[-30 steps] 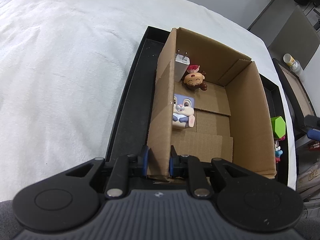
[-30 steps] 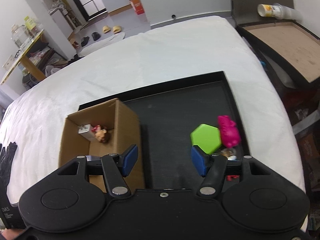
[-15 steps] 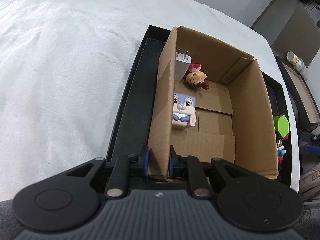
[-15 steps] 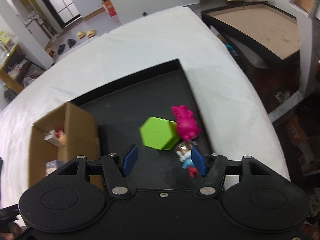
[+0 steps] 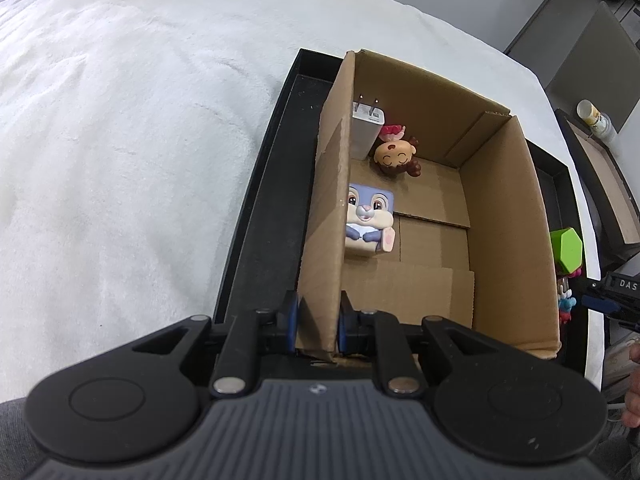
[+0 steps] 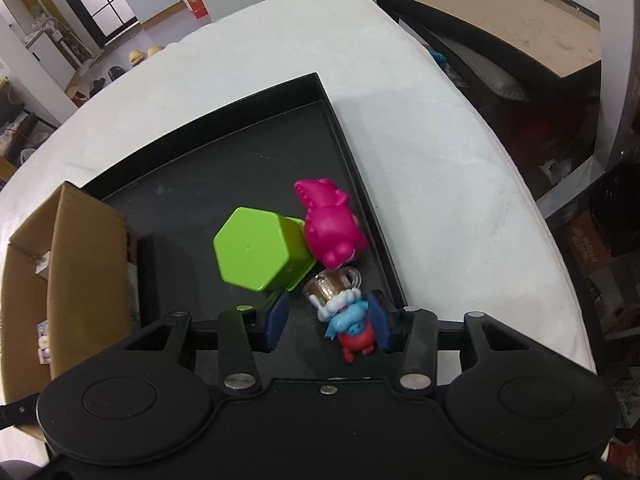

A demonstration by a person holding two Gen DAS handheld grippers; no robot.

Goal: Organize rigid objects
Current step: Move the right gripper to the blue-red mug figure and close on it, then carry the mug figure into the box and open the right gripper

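My left gripper (image 5: 318, 322) is shut on the near left wall of the cardboard box (image 5: 504, 216), which stands in a black tray (image 5: 260, 216). Inside the box lie a white charger (image 5: 366, 132), a brown-haired doll head (image 5: 394, 156) and a bunny cube (image 5: 368, 216). My right gripper (image 6: 328, 320) is open, low over the tray (image 6: 224, 184), with a small blue and red figure (image 6: 352, 324) between its fingers, close to the right pad. A green hexagonal block (image 6: 256, 252) and a pink dinosaur (image 6: 330, 228) lie just ahead. The box also shows in the right wrist view (image 6: 68, 260).
The tray rests on a white cloth-covered table (image 5: 120, 140). The table's right edge (image 6: 500, 208) is close to the tray. Beyond it stands a dark bin with a brown board (image 6: 504, 28). The green block (image 5: 566, 250) sits right of the box.
My right gripper has moved right and down toward the toys; the small figure now sits between its fingers. My left gripper has kept its hold on the box wall.
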